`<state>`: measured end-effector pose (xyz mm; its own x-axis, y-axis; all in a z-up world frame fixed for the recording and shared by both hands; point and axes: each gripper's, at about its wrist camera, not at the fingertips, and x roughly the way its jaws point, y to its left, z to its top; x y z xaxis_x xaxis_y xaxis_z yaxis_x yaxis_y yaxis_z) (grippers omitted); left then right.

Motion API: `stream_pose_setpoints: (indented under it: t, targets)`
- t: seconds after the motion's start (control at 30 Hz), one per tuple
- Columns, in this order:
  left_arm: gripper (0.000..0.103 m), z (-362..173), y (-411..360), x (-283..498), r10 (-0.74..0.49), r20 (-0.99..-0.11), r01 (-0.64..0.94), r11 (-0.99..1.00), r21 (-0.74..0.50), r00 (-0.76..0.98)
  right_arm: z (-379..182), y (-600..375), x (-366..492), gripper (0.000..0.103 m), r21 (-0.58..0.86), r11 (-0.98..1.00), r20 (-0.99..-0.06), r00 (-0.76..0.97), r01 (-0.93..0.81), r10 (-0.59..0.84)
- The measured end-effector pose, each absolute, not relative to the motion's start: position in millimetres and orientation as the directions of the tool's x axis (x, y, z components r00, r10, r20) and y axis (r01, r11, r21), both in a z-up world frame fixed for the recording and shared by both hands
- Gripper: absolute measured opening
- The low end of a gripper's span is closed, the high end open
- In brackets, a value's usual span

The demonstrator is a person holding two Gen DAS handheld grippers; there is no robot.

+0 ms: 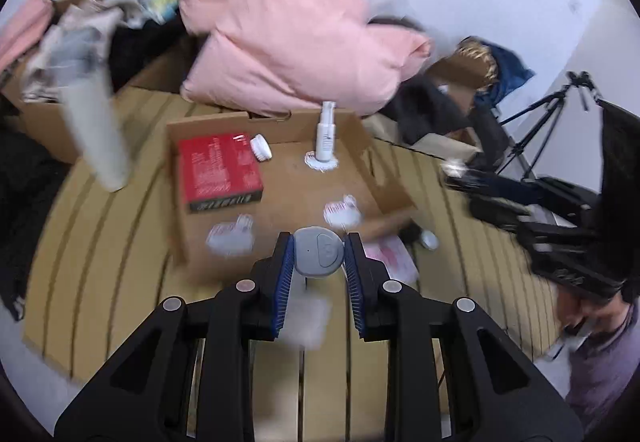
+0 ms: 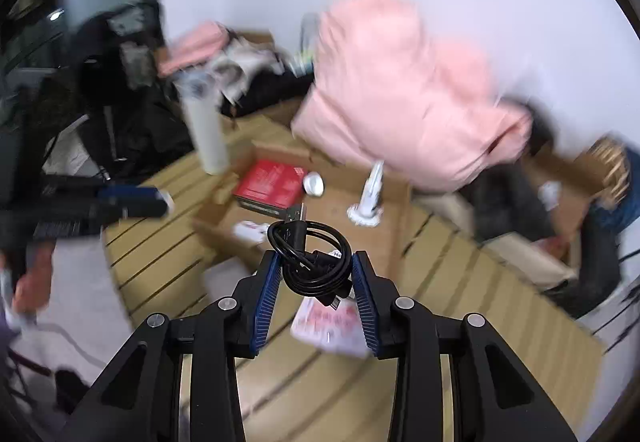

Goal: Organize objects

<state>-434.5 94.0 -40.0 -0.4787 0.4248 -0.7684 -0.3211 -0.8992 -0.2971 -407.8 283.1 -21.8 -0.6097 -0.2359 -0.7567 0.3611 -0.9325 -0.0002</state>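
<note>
Left tongs (image 1: pixel 319 256) pinch a grey oval device (image 1: pixel 319 252) just near of the open cardboard box (image 1: pixel 280 178). Right tongs (image 2: pixel 313 269) pinch a coiled black cable (image 2: pixel 310 258) above the box's near edge; red box (image 1: pixel 218 172) and white spray bottle (image 1: pixel 325 136) inside.

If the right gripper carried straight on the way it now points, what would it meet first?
Probably the open cardboard box: the right gripper, shut on a coiled black cable, points at its floor near the red box, though blur leaves depth uncertain.

I see a red box (image 1: pixel 218 172) with white print beside a white spray bottle (image 1: pixel 326 140) in the brown carton (image 1: pixel 280 198). My left tongs' (image 1: pixel 319 256) blue pads (image 1: pixel 283 274) pinch a grey device (image 1: pixel 318 252); the right tongs (image 2: pixel 313 274) pinch a black cable (image 2: pixel 310 258), with a pink quilt (image 1: pixel 280 26) behind.
</note>
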Motion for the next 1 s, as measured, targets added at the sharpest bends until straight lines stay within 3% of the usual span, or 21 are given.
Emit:
stream_pose_setpoints:
  t: [0.23,0.33,0.37,0.4,0.43,0.47,0.5,0.6,0.63,0.67,0.87,1.0]
  targets:
    - [0.022,-133,125,-562,0.334,-0.836,-0.225,-0.94,-0.258,-0.436,-122,271,-574,0.041,0.206,-0.952,-0.785,-0.542,0.227,-0.299]
    - [0.025,-153,131,-581,0.308,-0.846,-0.215,-0.948,-0.234,-0.435,-149,262,-605,0.042,0.165,-0.971,-0.803,-0.549,0.172,-0.233]
    - [0.033,-155,131,-580,0.315,-0.846,-0.223,-0.945,-0.239,-0.429,-156,261,-611,0.043,0.171,-0.97,-0.806,-0.542,0.174,-0.239]
    - [0.04,-154,132,-577,0.336,-0.838,-0.249,-0.936,-0.247,-0.431,-162,262,-616,0.055,0.202,-0.962,-0.799,-0.536,0.185,-0.271]
    - [0.049,-150,133,-574,0.34,-0.826,-0.27,-0.933,-0.237,-0.45,-163,263,-615,0.087,0.216,-0.958,-0.79,-0.543,0.19,-0.286]
    - [0.051,-145,133,-570,0.327,-0.818,-0.273,-0.937,-0.216,-0.473,-162,263,-613,0.099,0.212,-0.958,-0.776,-0.563,0.191,-0.284]
    - [0.052,-138,132,-566,0.305,-0.815,-0.271,-0.944,-0.189,-0.493,-158,262,-611,0.103,0.203,-0.959,-0.764,-0.581,0.197,-0.281]
    - [0.064,-118,120,-554,0.31,-0.818,-0.272,-0.942,-0.197,-0.485,-136,262,-600,0.103,0.175,-0.964,-0.756,-0.6,0.198,-0.261]
    - [0.077,-110,112,-547,0.307,-0.821,-0.261,-0.944,-0.2,-0.482,-126,264,-594,0.103,0.181,-0.963,-0.751,-0.604,0.201,-0.268]
    - [0.082,-100,103,-538,0.301,-0.819,-0.246,-0.948,-0.201,-0.488,-119,265,-590,0.103,0.182,-0.962,-0.749,-0.606,0.204,-0.27]
    - [0.094,-31,46,-434,0.172,-0.755,-0.164,-0.983,-0.087,-0.633,-62,278,-512,0.103,0.156,-0.948,-0.773,-0.564,0.276,-0.292]
    - [0.096,14,21,-348,0.103,-0.731,-0.136,-0.991,-0.013,-0.675,-34,293,-422,0.103,0.202,-0.927,-0.785,-0.514,0.316,-0.346]
